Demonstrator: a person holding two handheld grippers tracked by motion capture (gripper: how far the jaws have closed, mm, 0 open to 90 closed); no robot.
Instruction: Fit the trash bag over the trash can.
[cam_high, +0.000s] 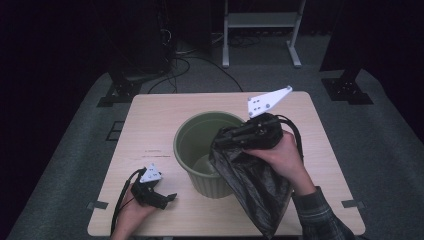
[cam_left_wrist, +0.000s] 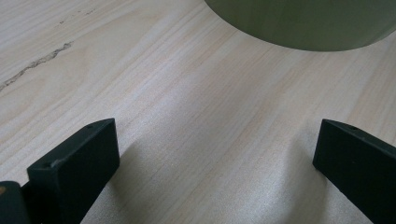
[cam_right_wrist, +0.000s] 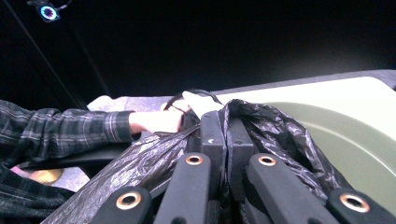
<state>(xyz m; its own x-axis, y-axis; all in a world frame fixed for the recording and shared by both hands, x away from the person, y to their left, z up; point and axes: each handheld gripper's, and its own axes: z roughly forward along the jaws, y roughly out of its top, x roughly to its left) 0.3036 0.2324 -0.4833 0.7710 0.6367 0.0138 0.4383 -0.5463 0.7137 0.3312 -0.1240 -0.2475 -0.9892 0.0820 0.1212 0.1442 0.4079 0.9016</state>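
Note:
A round green bin (cam_high: 200, 122) stands in the middle of the wooden table (cam_high: 150, 115). My right gripper (cam_high: 220, 142) hangs over the bin's right rim, shut on a fold of a black plastic bag (cam_high: 255, 185). The bag drapes down outside the bin toward the table's front edge. In the right gripper view the jaws (cam_right_wrist: 226, 130) pinch the crinkled bag (cam_right_wrist: 280, 135) above the bin (cam_right_wrist: 355, 135). My left gripper (cam_high: 167, 199) rests low on the table at the front left, open. Between its jaws (cam_left_wrist: 217, 135) lies bare wood, with the bin's wall (cam_left_wrist: 299, 23) just ahead.
A faint dark scuff (cam_high: 152, 152) marks the tabletop left of the bin. Behind the table stand a white frame (cam_high: 260, 22), black stand feet (cam_high: 117, 92) and loose cables (cam_high: 195, 62) on grey carpet. A plaid sleeve (cam_high: 315, 215) comes in at the bottom right.

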